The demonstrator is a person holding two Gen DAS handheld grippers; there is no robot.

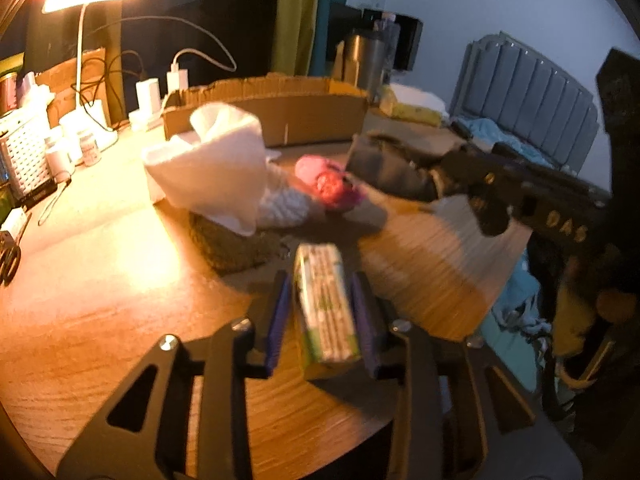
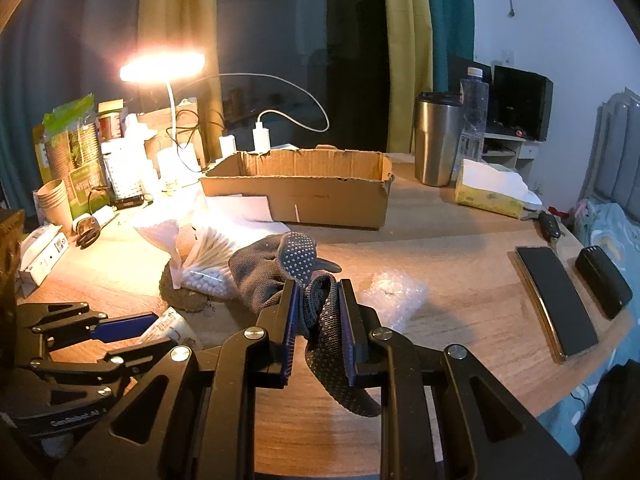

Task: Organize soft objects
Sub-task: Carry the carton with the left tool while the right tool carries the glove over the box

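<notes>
Left gripper (image 1: pixel 323 304) clamps a green tissue pack (image 1: pixel 326 312) above the table (image 1: pixel 100 300). Right gripper (image 2: pixel 317 320) pinches a grey dotted glove (image 2: pixel 280 268) near the table's front. Cardboard box (image 2: pixel 296 196) behind; contents hidden.

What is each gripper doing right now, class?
Left gripper: closed on a green tissue pack.
Right gripper: closed on a grey dotted glove.
</notes>
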